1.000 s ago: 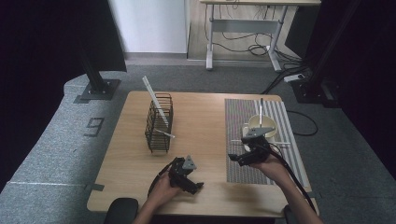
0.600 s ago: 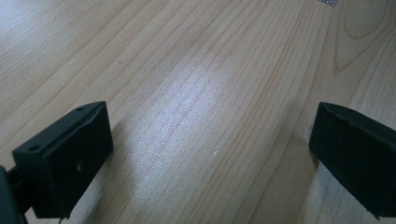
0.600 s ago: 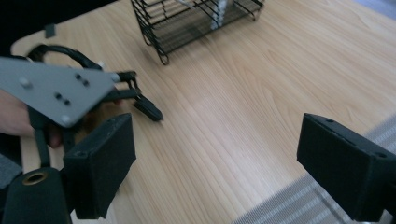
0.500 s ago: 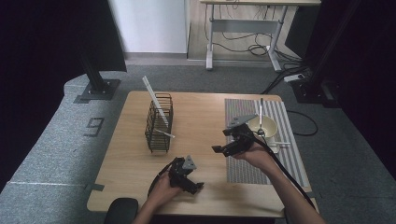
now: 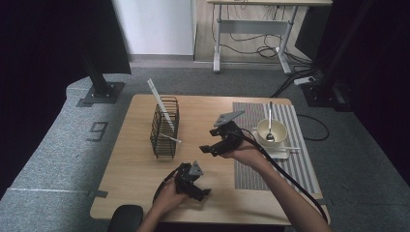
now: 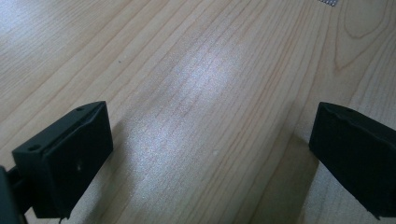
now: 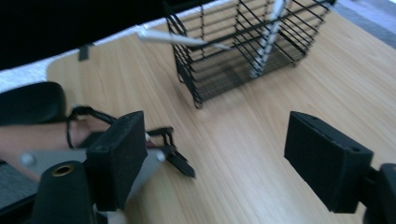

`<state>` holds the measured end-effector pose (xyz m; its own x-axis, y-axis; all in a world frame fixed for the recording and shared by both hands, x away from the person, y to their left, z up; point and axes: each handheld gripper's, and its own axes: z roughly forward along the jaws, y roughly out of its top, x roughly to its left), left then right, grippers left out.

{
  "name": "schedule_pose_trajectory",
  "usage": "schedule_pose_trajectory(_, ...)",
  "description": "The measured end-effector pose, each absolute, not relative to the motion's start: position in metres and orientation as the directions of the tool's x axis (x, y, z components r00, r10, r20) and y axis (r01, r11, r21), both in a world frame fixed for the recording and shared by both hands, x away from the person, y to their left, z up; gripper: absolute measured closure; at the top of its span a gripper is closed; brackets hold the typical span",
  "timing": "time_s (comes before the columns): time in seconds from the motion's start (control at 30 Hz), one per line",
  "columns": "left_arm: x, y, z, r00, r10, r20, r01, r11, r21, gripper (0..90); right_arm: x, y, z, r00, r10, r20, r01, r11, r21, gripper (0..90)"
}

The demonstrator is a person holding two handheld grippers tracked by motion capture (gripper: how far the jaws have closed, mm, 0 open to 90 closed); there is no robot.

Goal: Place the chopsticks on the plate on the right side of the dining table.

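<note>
The wooden counter [image 5: 135, 169] carries everything, with a striped grey mat [image 5: 300, 159] covering its right part. On the left half stands a black wire basket [image 5: 164, 128], upright, holding a long white straw [image 5: 158, 100] that leans out over its far rim, and a second white straw [image 5: 170, 138] that pokes out sideways through the wires near its front. On the mat sits a white square plate [image 5: 279, 151] with a cream bowl [image 5: 271, 129] on it; a spoon [image 5: 270, 124] rests in the bowl, handle pointing away from the person, and another white straw [image 5: 285, 146] lies along the plate's near edge.

The right tongs [image 5: 216, 146] hang above the middle of the counter between basket and bowl, jaws apart and holding nothing, aimed toward the basket. The left tongs [image 5: 195, 189] sit low at the counter's near edge, also spread and holding nothing.

The right gripper view brings the basket [image 7: 243, 46] close, showing its mesh floor, the striped look of the leaning straw [image 7: 268, 35] and the sideways straw [image 7: 175, 39] jutting past the corner; it also catches the left hand [image 7: 60, 133] with its tongs on the counter. The left gripper view shows bare wood grain [image 6: 201, 93] between its wide-set jaws, with a sliver of the mat [image 6: 327, 2] at the top edge
</note>
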<state>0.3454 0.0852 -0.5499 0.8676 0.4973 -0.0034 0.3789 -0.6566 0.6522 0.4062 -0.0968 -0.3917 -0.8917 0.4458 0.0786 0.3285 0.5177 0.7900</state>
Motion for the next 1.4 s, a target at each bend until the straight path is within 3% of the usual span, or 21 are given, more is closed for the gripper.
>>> schedule_pose_trajectory(0.7, 0.345, 0.085, -0.550, 0.868, 0.496, -0.003, 0.377, -0.655, 0.655, 0.0, 0.418, -0.024, -0.388, -0.906, 0.417, 0.073, 0.325, 0.575, 0.751, 24.9)
schedule_pose_trajectory(0.77, 0.345, 0.085, -0.550, 0.867, 0.498, -0.002, 0.379, -0.657, 0.651, 0.0, 0.419, -0.018, -0.389, -0.906, 0.419, 0.067, 0.323, 0.579, 0.749, 28.7)
schedule_pose_trajectory(0.8, 0.345, 0.085, -0.550, 0.868, 0.497, -0.002, 0.378, -0.658, 0.652, 0.0, 0.419, -0.014, -0.390, -0.908, 0.413, 0.072, 0.321, 0.576, 0.751, 34.7)
schedule_pose_trajectory(1.1, 0.345, 0.085, -0.550, 0.870, 0.494, 0.000, 0.375, -0.661, 0.650, 0.0, 0.421, -0.003, -0.392, -0.906, 0.414, 0.087, 0.336, 0.580, 0.742, 53.2)
schedule_pose_trajectory(1.4, 0.345, 0.085, -0.550, 0.870, 0.492, -0.001, 0.375, -0.662, 0.649, 0.0, 0.418, 0.001, -0.393, -0.909, 0.411, 0.066, 0.322, 0.594, 0.737, 65.3)
